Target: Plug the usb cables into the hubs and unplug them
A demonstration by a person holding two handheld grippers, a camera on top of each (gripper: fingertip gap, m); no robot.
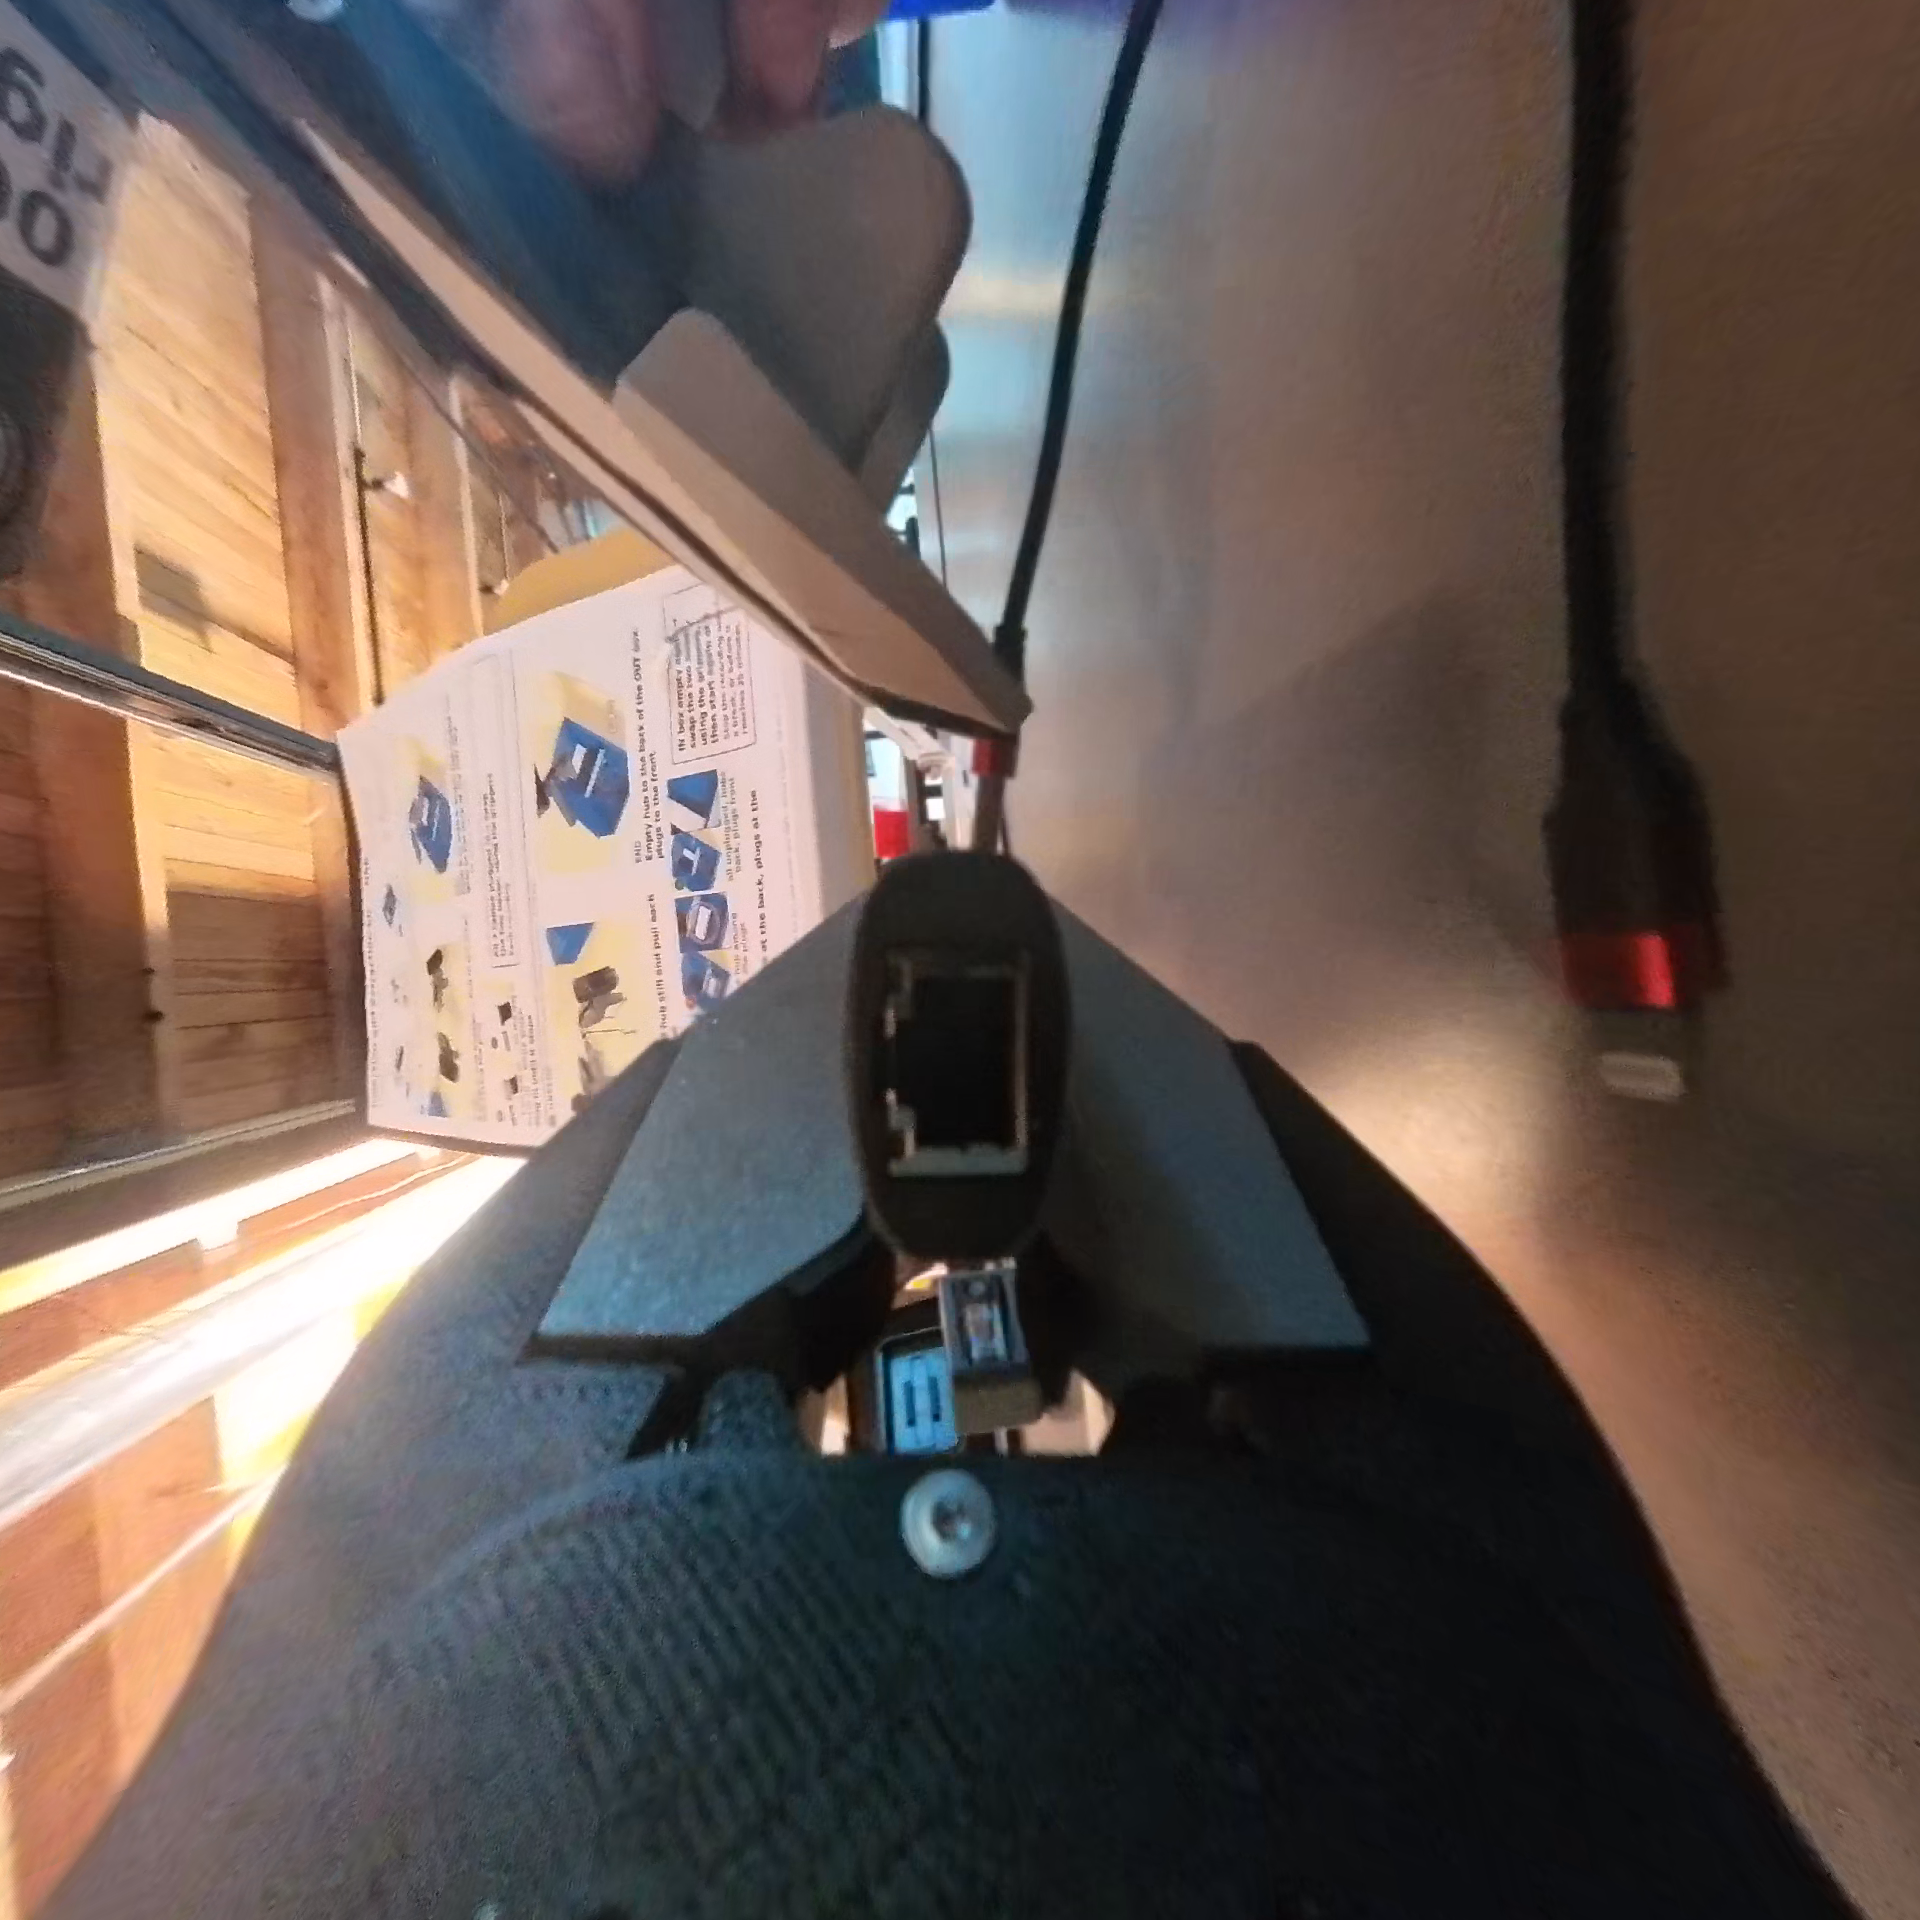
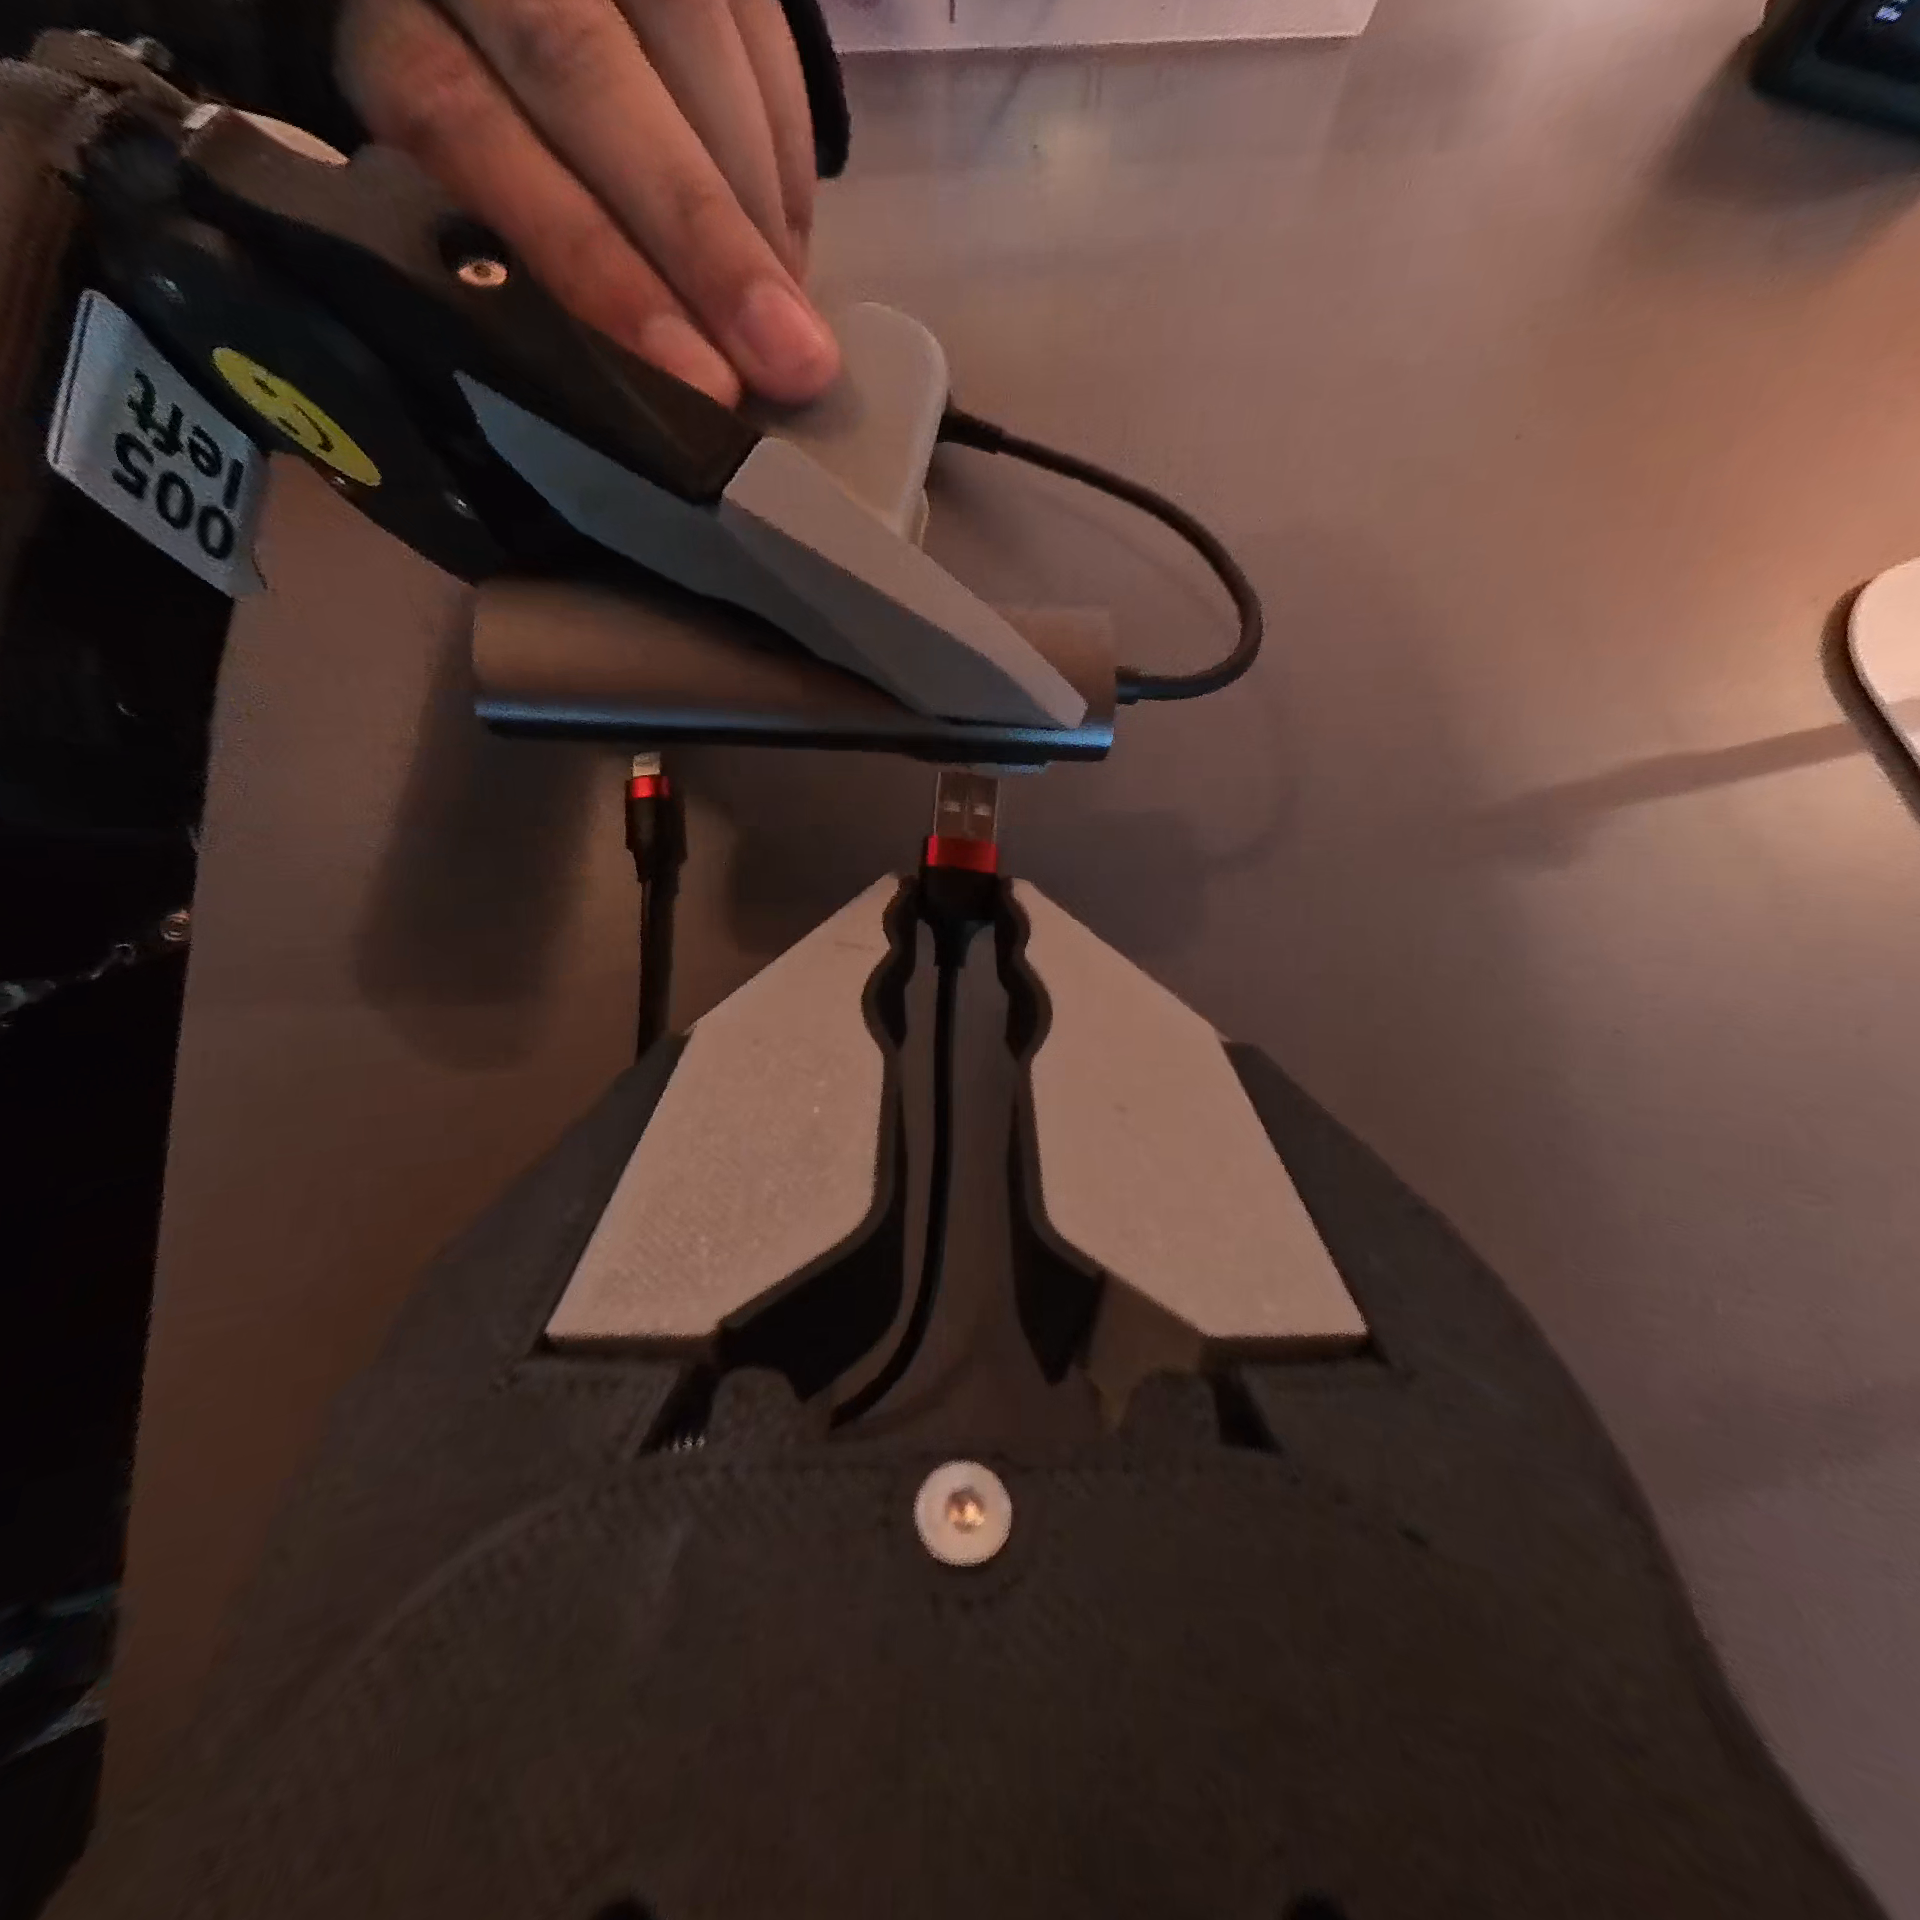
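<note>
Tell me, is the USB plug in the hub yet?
Out. The USB plug, held by the right tool, shows bare metal just short of the hub.

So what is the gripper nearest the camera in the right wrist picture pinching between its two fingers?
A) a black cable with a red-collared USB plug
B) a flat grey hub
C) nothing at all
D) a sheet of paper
A: the right gripper is shut on the USB cable just behind its red collar, the metal plug pointing at the hub that the left gripper holds.
</note>
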